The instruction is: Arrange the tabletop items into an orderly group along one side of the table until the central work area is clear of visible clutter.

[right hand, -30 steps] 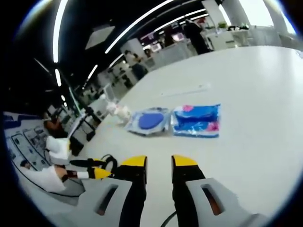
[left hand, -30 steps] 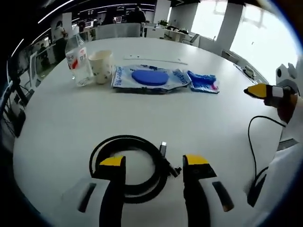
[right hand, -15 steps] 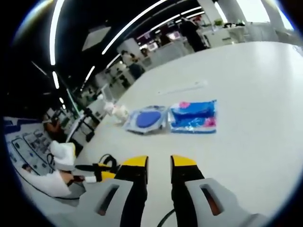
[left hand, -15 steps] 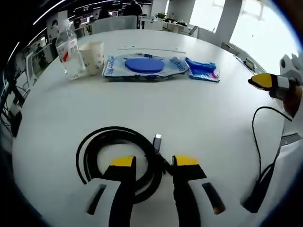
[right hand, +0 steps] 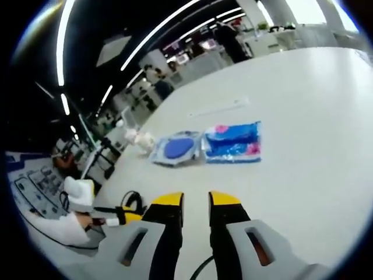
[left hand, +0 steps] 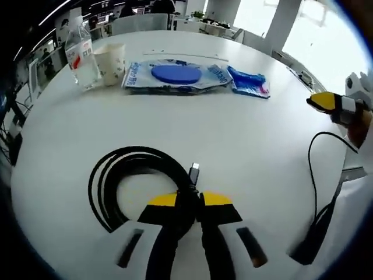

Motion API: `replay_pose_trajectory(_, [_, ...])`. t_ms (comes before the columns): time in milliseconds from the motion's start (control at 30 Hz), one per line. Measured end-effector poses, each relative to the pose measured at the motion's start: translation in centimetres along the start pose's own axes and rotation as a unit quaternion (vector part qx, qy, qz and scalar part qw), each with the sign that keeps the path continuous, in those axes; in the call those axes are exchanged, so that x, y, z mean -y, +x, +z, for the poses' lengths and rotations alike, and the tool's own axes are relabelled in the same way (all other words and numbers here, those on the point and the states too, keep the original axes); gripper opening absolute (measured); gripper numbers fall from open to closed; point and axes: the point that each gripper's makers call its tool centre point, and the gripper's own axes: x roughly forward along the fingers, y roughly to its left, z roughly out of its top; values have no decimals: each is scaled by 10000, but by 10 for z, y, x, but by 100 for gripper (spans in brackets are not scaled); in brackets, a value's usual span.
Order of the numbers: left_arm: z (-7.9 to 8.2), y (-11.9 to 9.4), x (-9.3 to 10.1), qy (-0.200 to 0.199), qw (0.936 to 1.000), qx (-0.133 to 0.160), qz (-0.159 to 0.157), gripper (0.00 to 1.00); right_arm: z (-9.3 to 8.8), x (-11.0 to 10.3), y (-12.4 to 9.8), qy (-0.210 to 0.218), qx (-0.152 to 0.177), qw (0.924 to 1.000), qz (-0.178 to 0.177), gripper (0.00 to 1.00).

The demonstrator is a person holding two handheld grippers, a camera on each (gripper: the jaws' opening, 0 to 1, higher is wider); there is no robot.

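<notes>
In the left gripper view our left gripper (left hand: 187, 202) has its fingers pinching the near rim of the cable (left hand: 141, 181), coiled mid-desk (left hand: 250, 140). Bottle (left hand: 80, 55), cup (left hand: 109, 64), wipes (left hand: 173, 76) and blue pack (left hand: 249, 97) already line the far side. In the right gripper view our right gripper (right hand: 190, 201) hovers, fingers slightly apart, empty. We judge the cable is what's left.

Items counted on the table (left hand: 250, 140): one coiled black cable (left hand: 143, 184) near the near edge; one water bottle (left hand: 80, 58), one paper cup (left hand: 110, 63), one clear packet with a blue disc (left hand: 173, 76) and one blue wipes pack (left hand: 249, 81) in a row toward the far edge; one thin white strip (left hand: 186, 54) lay behind the row.
</notes>
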Motion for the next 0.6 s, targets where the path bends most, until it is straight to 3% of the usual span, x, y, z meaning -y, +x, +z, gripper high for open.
replay_pose_trajectory(200, [27, -20, 21, -116, 9983, 423, -375, 9, -2, 2, -1, -15, -8, 10000, 0, 15])
replay_pose_trajectory(367, [57, -35, 41, 35, 9938, 834, -740, 8, -3, -5, -1, -330, -37, 9994, 116, 18])
replay_pose_trajectory(500, [78, -46, 66, -346, 9855, 1047, -1287, 7, -1, -15, 0, -722, -44, 9970, 268, 21])
replay_pose_trajectory(533, [83, -49, 71, -326, 9836, 1090, -1399, 0, 0, -17, 0, -875, -45, 9956, 324, 22])
replay_pose_trajectory(567, [89, -56, 78, -123, 9796, 1207, -1602, 0, 1, -20, 0, -1013, -39, 9941, 379, 23])
replay_pose_trajectory(600, [101, -60, 92, -422, 9726, 1322, -1864, 0, 3, -26, 0, -1291, -15, 9903, 520, 26])
